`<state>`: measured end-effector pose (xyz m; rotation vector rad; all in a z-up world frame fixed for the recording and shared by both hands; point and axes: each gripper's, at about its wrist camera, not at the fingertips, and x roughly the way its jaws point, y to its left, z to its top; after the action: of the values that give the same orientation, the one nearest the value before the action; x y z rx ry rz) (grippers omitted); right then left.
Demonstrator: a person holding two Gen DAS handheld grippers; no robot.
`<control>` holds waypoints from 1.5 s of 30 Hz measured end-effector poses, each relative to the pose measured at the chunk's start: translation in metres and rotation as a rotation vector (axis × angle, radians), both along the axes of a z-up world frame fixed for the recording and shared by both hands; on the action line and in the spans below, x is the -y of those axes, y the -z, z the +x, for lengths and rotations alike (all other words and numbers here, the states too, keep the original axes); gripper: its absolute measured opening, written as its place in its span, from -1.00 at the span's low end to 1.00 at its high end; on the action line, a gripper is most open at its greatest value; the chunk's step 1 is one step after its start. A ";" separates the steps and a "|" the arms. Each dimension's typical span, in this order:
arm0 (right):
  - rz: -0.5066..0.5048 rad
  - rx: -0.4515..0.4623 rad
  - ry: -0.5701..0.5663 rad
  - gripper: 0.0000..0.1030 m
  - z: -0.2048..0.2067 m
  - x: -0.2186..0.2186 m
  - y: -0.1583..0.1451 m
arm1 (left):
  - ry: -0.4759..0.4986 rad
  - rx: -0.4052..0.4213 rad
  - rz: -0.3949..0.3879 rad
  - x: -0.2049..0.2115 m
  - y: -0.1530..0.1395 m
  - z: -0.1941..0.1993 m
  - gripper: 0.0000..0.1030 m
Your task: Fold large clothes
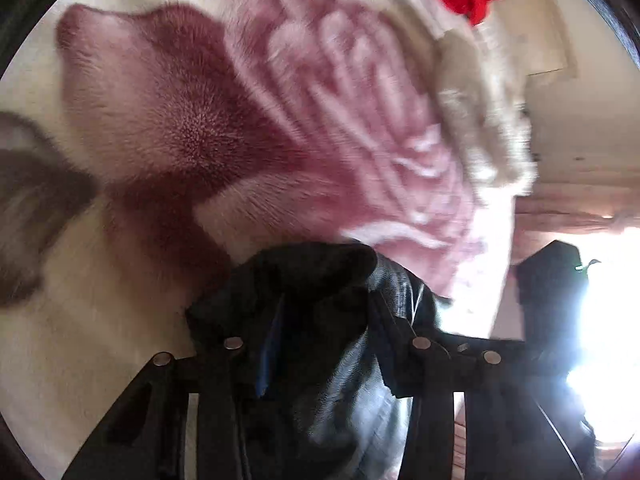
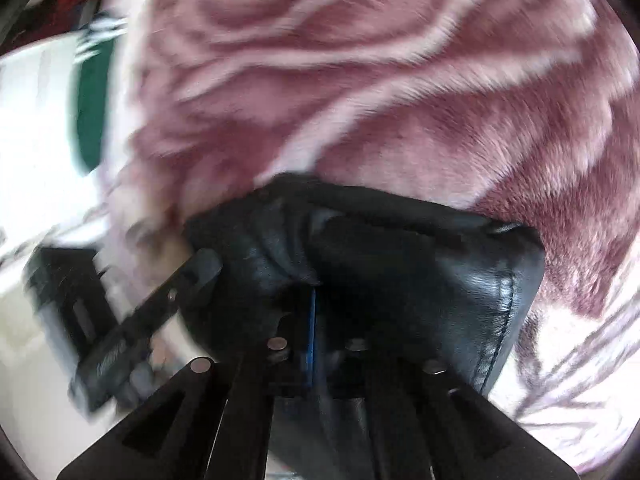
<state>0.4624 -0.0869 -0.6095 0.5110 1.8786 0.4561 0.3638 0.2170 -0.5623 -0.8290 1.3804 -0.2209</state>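
Right wrist view: right claw (image 2: 312,280) clamps black jacket (image 2: 420,272) over blanket (image 2: 360,80) ahead, to carry the fold; left claw (image 1: 320,280) bunched in jacket, grip unclear

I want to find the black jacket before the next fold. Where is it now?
The black jacket fills the lower middle of both wrist views, bunched at each gripper, lying on the pink and white fleece blanket.

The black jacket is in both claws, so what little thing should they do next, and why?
Probably lift both claws a bit and draw them apart to stretch the black jacket flat. In the right wrist view the right claw is pinched on a bunched fold, and in the left wrist view the left claw has crumpled leather between its fingers. It sits wadded on the pink blanket, too rumpled to fold neatly.
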 end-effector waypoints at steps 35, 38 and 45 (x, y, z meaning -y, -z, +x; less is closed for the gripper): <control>0.034 -0.114 0.731 0.73 -0.290 0.235 0.041 | -0.454 0.017 0.197 0.046 -0.046 -0.272 0.50; -0.071 0.009 0.531 0.73 -0.254 0.257 -0.010 | -0.429 0.037 0.207 0.057 -0.045 -0.272 0.50; -0.121 0.426 -0.222 0.87 -0.105 0.160 -0.060 | -0.467 0.029 0.126 0.079 -0.017 -0.283 0.50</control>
<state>0.3578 -0.2471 -0.5499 0.1093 1.5415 0.5457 0.0809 0.1381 -0.5456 -1.0113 1.1245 0.2127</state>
